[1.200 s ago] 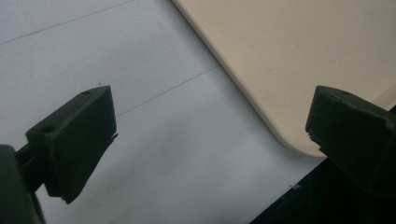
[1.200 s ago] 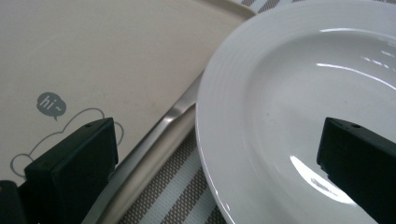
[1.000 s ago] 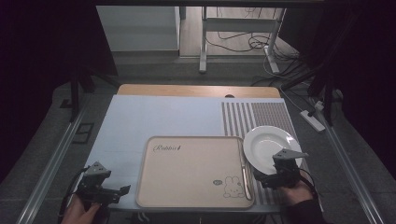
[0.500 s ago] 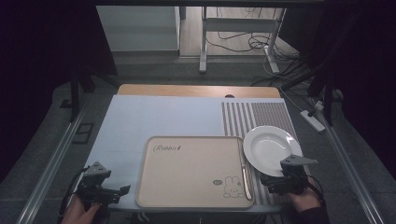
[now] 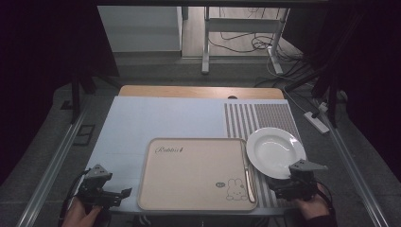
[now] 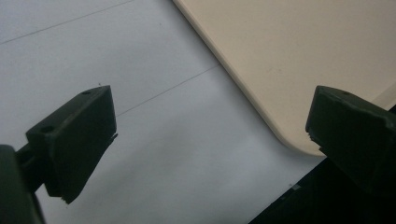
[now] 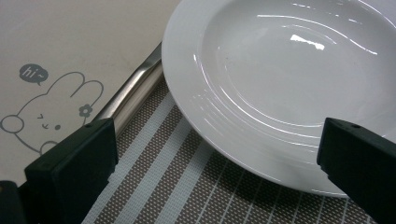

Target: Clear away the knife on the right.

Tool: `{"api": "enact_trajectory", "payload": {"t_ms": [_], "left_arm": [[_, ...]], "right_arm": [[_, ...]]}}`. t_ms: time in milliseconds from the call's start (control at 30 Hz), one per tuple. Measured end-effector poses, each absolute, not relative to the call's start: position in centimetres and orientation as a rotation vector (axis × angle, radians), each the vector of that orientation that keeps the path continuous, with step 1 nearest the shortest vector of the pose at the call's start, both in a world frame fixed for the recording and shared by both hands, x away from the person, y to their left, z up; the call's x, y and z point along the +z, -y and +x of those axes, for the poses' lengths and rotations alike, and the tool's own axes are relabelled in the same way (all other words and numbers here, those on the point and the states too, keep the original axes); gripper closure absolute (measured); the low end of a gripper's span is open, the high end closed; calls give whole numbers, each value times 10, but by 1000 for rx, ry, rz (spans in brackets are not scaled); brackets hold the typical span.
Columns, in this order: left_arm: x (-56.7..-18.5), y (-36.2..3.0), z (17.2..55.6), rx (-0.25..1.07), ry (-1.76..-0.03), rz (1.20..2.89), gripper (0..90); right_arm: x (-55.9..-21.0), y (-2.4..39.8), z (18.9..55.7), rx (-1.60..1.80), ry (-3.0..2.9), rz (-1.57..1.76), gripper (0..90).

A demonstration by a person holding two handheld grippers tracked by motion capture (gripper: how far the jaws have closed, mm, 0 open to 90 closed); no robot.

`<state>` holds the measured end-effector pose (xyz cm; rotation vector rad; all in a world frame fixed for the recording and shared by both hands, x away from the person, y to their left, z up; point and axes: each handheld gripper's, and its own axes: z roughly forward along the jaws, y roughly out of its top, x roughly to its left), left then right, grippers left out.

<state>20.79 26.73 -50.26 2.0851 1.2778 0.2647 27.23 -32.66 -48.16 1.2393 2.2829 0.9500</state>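
A beige tray [image 5: 196,172] with a rabbit drawing lies at the table's near middle. To its right a white plate [image 5: 275,152] rests on a striped placemat [image 5: 265,118]. A metal utensil [image 5: 247,172] lies along the tray's right rim. My left gripper [image 5: 122,195] is open at the tray's near left corner; its own view has the gripper [image 6: 210,133] open over white table beside the tray [image 6: 289,60]. My right gripper [image 5: 276,188] is open just short of the plate's near rim. From the right gripper [image 7: 215,163] I see the plate [image 7: 289,79], the utensil [image 7: 133,95] and the tray [image 7: 56,46].
A pale blue-white mat [image 5: 161,120] covers the table's left and middle, with a wooden strip [image 5: 189,91] at the far edge. Metal rails [image 5: 52,165] run along both sides. A power strip [image 5: 316,122] lies on the floor at the right.
My right gripper has drawn back from the plate toward the near edge and a little to the right. The left gripper, tray and plate stay put.
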Motion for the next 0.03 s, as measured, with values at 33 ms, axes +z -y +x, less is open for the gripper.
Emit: {"api": "enact_trajectory", "payload": {"t_ms": [33], "left_arm": [[-503, -267, 208, 264, -1277, 2086, 28]], "right_arm": [[-482, 326, 272, 946, -2285, 1238, 0]]}}
